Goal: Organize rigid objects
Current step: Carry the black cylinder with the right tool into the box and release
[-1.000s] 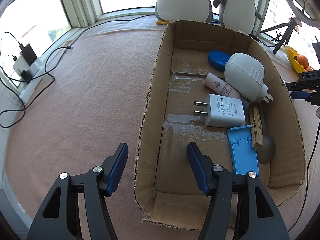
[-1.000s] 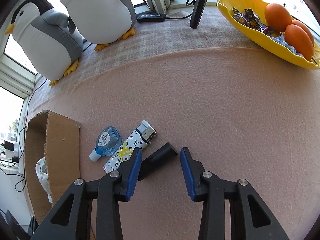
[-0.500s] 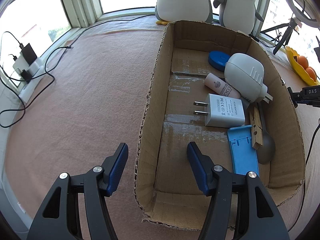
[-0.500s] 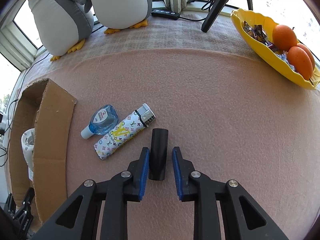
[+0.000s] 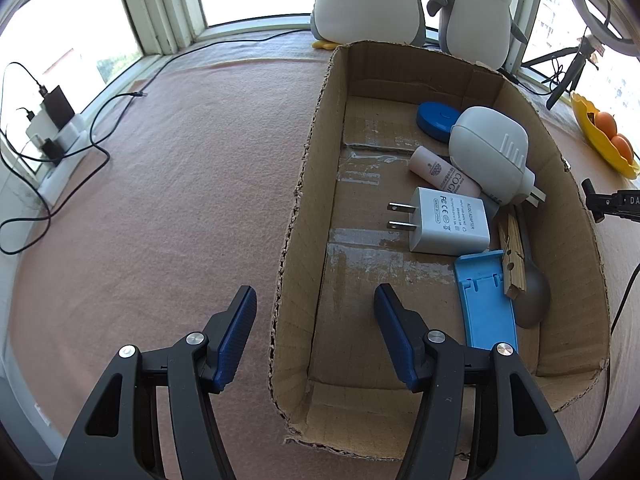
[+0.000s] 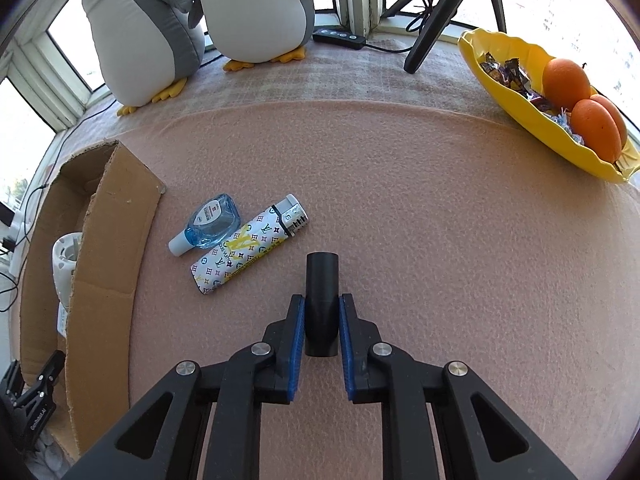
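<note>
Right hand-held gripper (image 6: 321, 312) clamps black tube (image 6: 321, 292).

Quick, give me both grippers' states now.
Left gripper: open, straddling the box wall.
Right gripper: jaws just closed, shut on the black tube.

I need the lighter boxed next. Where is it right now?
In the right wrist view, the patterned lighter lies on the pink cloth, touching the small blue bottle, between the cardboard box and the black tube.

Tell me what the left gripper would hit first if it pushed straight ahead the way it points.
Probably the cardboard box: its near side wall runs between the left gripper's open fingers. Depth is uncertain.
</note>
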Action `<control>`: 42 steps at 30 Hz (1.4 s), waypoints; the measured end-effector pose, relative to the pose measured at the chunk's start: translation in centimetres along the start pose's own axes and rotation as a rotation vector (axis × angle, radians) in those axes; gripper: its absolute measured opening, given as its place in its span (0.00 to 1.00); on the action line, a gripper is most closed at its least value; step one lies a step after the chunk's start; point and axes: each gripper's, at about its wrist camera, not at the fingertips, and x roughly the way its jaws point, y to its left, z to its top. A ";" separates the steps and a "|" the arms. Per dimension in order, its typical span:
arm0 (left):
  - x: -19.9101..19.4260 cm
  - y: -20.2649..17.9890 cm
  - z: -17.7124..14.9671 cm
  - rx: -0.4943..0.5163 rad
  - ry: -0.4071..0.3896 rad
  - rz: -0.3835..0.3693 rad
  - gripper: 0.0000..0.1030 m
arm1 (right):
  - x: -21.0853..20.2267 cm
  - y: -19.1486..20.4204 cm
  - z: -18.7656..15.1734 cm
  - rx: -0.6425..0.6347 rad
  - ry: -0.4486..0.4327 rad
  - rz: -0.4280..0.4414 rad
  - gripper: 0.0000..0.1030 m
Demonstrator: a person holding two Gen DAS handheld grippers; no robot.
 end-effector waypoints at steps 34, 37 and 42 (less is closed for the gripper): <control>-0.1 0.2 0.0 -0.010 -0.001 -0.006 0.59 | -6.5 17.8 -1.0 -0.368 -0.129 0.307 0.14; 0.0 0.2 -0.1 -0.012 -0.002 -0.007 0.59 | -6.1 18.9 -1.3 -0.390 -0.108 0.327 0.14; 0.0 0.2 -0.1 -0.013 -0.002 -0.008 0.59 | -5.3 19.9 -1.8 -0.413 -0.087 0.327 0.14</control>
